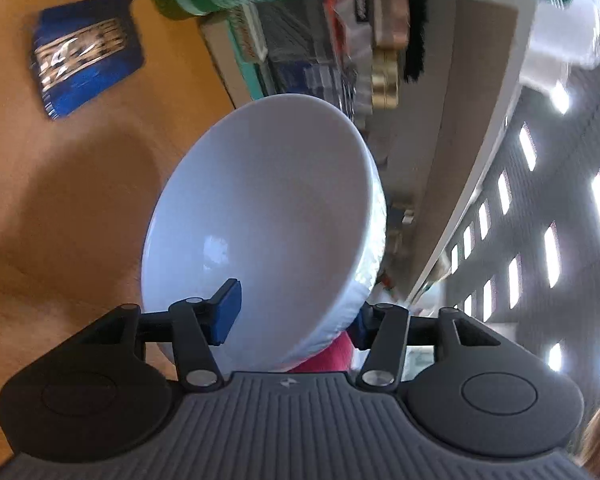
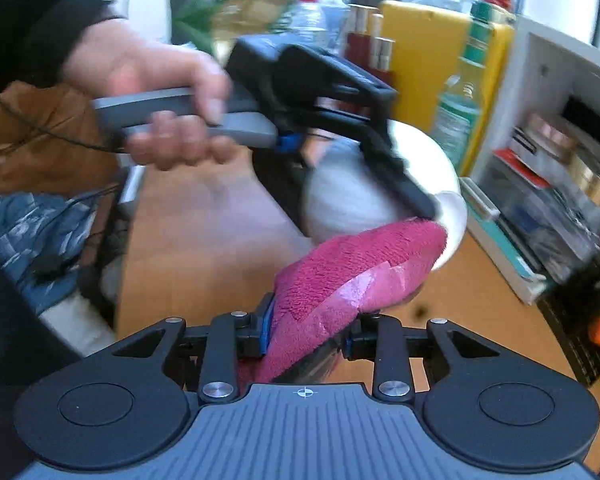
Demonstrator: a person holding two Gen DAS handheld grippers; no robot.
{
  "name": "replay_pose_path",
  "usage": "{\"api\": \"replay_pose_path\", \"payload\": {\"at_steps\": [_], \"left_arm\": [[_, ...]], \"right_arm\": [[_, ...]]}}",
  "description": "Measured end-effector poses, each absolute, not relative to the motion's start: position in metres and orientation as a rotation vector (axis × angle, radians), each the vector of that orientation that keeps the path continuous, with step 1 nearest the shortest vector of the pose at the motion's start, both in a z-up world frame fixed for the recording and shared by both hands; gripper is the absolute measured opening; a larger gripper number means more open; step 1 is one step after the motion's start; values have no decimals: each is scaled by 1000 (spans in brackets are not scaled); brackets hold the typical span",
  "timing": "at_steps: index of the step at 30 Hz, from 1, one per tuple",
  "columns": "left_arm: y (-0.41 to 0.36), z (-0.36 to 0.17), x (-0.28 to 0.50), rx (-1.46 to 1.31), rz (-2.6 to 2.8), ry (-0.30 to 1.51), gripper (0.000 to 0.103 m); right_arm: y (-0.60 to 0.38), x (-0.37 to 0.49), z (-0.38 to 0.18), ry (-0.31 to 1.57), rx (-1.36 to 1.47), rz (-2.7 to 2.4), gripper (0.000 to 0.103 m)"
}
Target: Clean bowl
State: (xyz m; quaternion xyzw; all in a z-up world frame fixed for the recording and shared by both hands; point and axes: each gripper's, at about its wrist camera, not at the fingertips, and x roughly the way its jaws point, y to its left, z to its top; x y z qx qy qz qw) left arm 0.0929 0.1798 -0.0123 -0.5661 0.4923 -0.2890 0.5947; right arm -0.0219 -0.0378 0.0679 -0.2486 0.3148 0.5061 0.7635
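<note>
The right gripper (image 2: pixel 304 334) is clamping a pink towel (image 2: pixel 340 268) that's hiding the white bowl's (image 2: pixel 352 196) lower edge. The left gripper (image 1: pixel 292 320) is gripping that bowl's rim midair, tilted, its far pad mostly hidden; the shelf clutter (image 2: pixel 560 184) behind is blurring out.

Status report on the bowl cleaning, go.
Left gripper clamped on white bowl rim, bowl tilted above the table. Right gripper shut on pink cloth, at bowl's underside. Nothing in the way.
</note>
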Motion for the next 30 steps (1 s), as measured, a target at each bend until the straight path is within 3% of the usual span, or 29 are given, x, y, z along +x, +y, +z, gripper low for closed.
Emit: {"api": "replay_pose_path", "payload": {"at_steps": [5, 8, 10, 11, 13, 22, 27, 30], "left_arm": [[189, -10, 84, -1318, -659, 1171, 66], [190, -11, 82, -1276, -657, 1219, 76], [186, -13, 81, -1239, -659, 1254, 74], [184, -15, 79, -1206, -646, 1282, 62], [185, -19, 76, -1168, -624, 1304, 59], [189, -9, 83, -976, -666, 1222, 60], [180, 6, 91, -913, -723, 1093, 60], [178, 10, 97, -887, -754, 1083, 60]], "right_arm": [[-36, 2, 63, 728, -542, 1031, 32], [-54, 44, 57, 797, -433, 870, 32], [-64, 63, 57, 791, -406, 816, 32], [-65, 65, 58, 791, -402, 821, 32], [-60, 63, 58, 794, -429, 882, 32], [-48, 1, 62, 811, -524, 1094, 34], [-73, 46, 81, 801, -448, 901, 34], [-59, 85, 81, 753, -606, 879, 34]]}}
